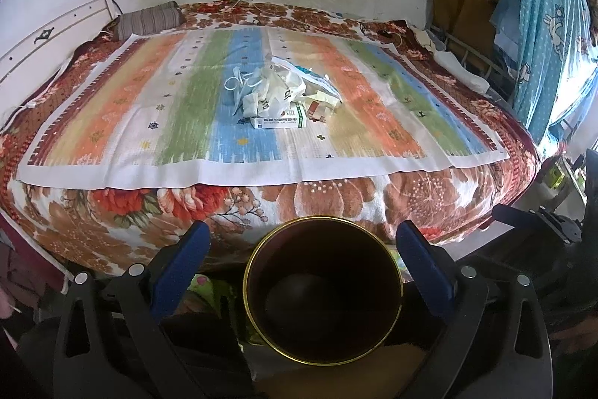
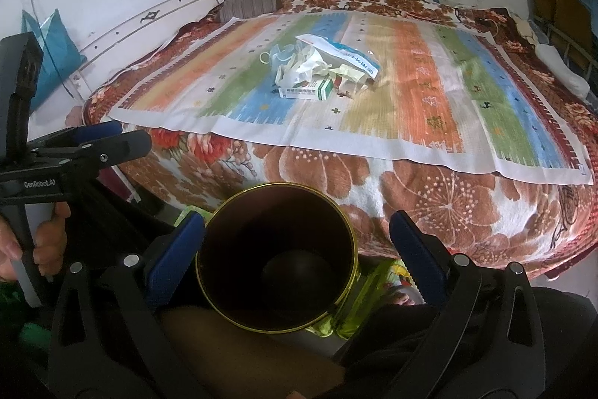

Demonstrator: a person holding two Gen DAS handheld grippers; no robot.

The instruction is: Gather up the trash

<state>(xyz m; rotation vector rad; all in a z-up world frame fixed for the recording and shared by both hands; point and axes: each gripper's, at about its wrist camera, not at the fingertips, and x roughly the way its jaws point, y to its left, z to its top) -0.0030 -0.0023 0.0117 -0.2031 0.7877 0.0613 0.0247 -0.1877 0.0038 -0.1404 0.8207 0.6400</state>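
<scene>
A pile of trash lies mid-bed on a striped cloth (image 1: pixel 373 107): a white and green medicine box (image 1: pixel 278 120) (image 2: pixel 306 92), a crumpled white plastic bag (image 1: pixel 273 92) (image 2: pixel 310 66), a blue and white packet (image 1: pixel 317 79) (image 2: pixel 344 57) and a face mask (image 1: pixel 239 83) (image 2: pixel 278 55). A dark bin with a gold rim (image 1: pixel 246 279) (image 2: pixel 351 238) stands on the floor before the bed, its inside dark. My left gripper (image 1: pixel 302 234) hangs open above the bin. My right gripper (image 2: pixel 297 219) is open too, its left finger beside the bin's rim. Both are far from the pile.
A floral blanket (image 1: pixel 336 200) covers the bed to its front edge. A striped pillow (image 1: pixel 149 19) lies at the back left by a white headboard (image 1: pixel 48 40). Clothes and a blue curtain (image 1: pixel 542 25) hang at the right. A hand (image 2: pixel 45 242) holds the left gripper's handle.
</scene>
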